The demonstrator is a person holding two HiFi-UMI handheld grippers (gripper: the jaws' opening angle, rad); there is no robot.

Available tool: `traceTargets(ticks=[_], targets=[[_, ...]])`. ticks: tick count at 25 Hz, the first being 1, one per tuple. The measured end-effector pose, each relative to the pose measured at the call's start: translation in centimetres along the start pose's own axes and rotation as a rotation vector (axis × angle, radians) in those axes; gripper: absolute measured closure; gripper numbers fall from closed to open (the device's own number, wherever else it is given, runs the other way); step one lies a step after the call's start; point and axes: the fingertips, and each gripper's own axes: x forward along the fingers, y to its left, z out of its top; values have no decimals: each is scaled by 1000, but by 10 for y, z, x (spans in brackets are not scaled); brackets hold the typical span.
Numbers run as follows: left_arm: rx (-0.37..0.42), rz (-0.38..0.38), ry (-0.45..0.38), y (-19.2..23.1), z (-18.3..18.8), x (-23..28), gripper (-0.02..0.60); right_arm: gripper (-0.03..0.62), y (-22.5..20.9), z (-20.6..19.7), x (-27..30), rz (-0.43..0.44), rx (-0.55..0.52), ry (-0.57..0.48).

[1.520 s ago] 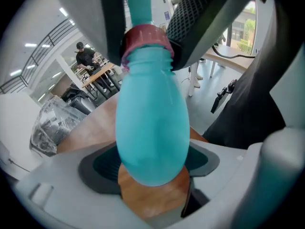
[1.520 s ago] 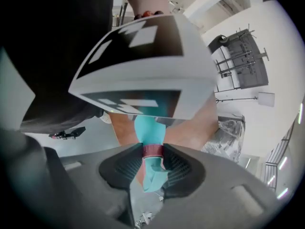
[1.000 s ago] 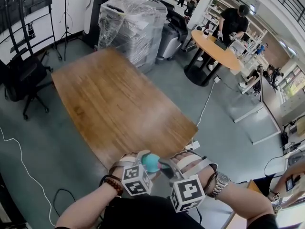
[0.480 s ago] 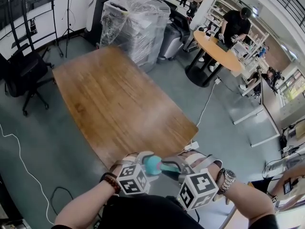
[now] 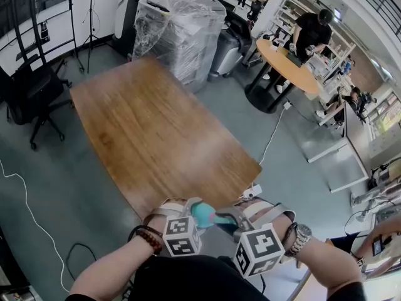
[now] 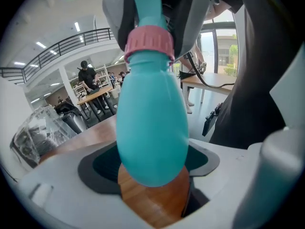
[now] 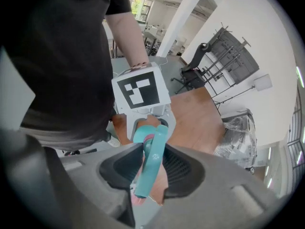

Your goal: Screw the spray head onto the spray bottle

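Left tool [image 6: 152, 168] clenched the teal spray bottle [image 6: 152, 128] in the air off the worktop's [image 5: 156, 137] near edge; right tool [image 7: 152, 171], jaws just closing, gripped the spray head [image 7: 151, 163]. Its pink collar [image 6: 148, 41] sat on the neck; tightening probably remained.

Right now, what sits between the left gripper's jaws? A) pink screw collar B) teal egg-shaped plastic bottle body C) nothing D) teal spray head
B: left gripper view shows the left gripper shut on the teal egg-shaped plastic bottle; pink collar and spray head lie beyond.
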Motion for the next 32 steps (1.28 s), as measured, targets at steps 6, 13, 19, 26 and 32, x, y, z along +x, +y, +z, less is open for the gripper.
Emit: traceTargets(ticks=[6, 13, 19, 26, 32], targets=[[31, 79, 121, 9, -11, 2, 166, 476, -1, -3, 3, -83, -184, 138], [15, 168, 195, 20, -21, -1, 172, 476, -1, -9, 15, -9, 101, 76], [72, 300, 297, 40, -35, -4, 173, 476, -12, -17, 24, 194, 892, -89], [99, 347, 336, 43, -50, 1, 172, 473, -10, -20, 40, 467, 1626, -319], [-66, 190, 196, 25, -37, 9, 170, 340, -23, -13, 18, 367, 1374, -357]])
